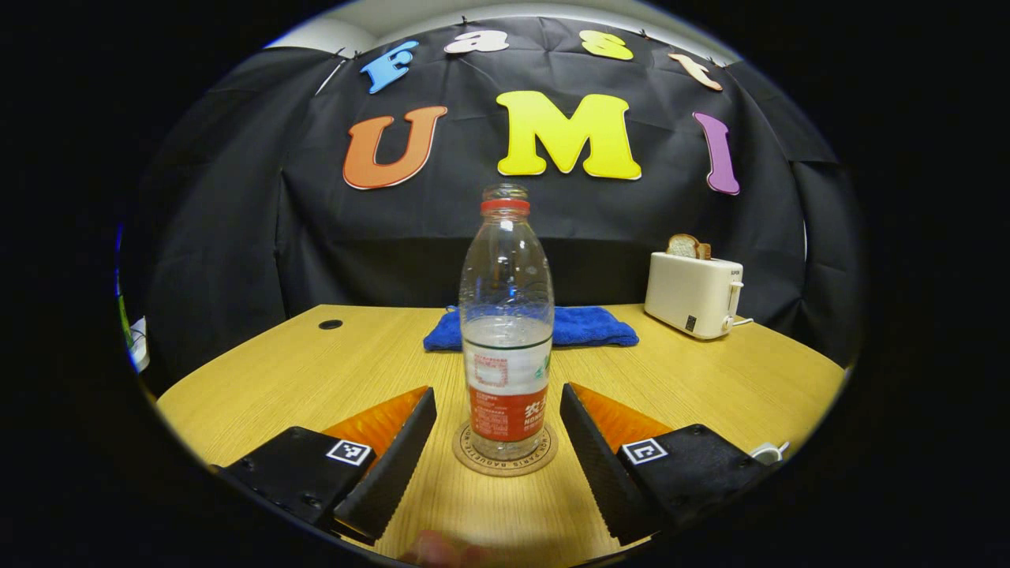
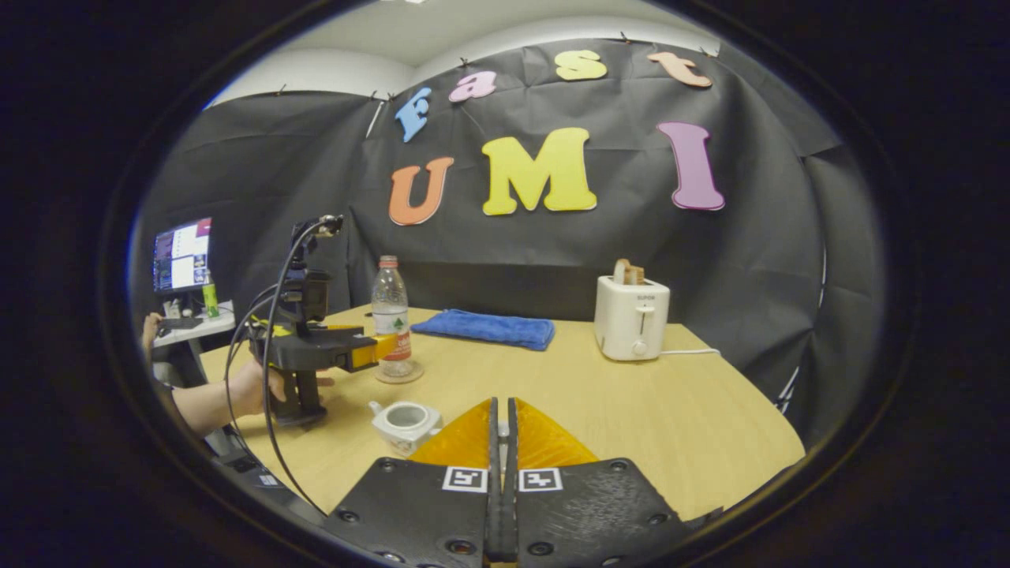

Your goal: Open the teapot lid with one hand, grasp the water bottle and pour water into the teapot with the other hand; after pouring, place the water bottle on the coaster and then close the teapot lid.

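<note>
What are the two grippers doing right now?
Left gripper: open, fingers either side of the water bottle.
Right gripper: closed; whether it holds anything cannot be told.

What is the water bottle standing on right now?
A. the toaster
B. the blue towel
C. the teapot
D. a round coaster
D: the water bottle stands upright on the round coaster on the wooden table, between the open fingers of the left claw, with the blue towel lying behind it.
</note>
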A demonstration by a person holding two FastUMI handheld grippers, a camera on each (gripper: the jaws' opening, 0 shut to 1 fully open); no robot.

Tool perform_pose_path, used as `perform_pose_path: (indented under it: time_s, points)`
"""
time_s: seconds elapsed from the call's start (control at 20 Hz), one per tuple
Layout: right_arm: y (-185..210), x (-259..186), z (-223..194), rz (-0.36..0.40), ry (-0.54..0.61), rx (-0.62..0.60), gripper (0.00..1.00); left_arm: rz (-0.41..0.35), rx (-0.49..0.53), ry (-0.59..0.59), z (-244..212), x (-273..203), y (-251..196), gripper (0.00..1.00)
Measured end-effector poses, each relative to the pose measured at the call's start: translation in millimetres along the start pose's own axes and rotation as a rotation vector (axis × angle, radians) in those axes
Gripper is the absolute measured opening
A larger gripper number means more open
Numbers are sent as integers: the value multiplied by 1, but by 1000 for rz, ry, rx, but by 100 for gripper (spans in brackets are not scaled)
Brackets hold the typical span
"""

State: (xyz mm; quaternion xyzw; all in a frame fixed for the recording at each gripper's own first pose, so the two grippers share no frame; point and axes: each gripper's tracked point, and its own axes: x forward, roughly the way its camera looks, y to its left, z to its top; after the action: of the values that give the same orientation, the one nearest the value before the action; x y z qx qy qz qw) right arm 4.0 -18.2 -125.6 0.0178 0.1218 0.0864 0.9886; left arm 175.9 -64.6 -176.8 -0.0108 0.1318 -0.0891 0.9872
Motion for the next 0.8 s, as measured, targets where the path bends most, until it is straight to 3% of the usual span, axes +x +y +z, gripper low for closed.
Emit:
perform_pose_path:
  time_s: [0.4, 0.8]
  points:
    - [67, 61, 1, 159, -17, -29, 0, 176, -19, -165, 49, -89, 56, 99]
    - [87, 82, -22, 180, 0, -69, 0, 222, -40, -252, 78, -140, 64, 98]
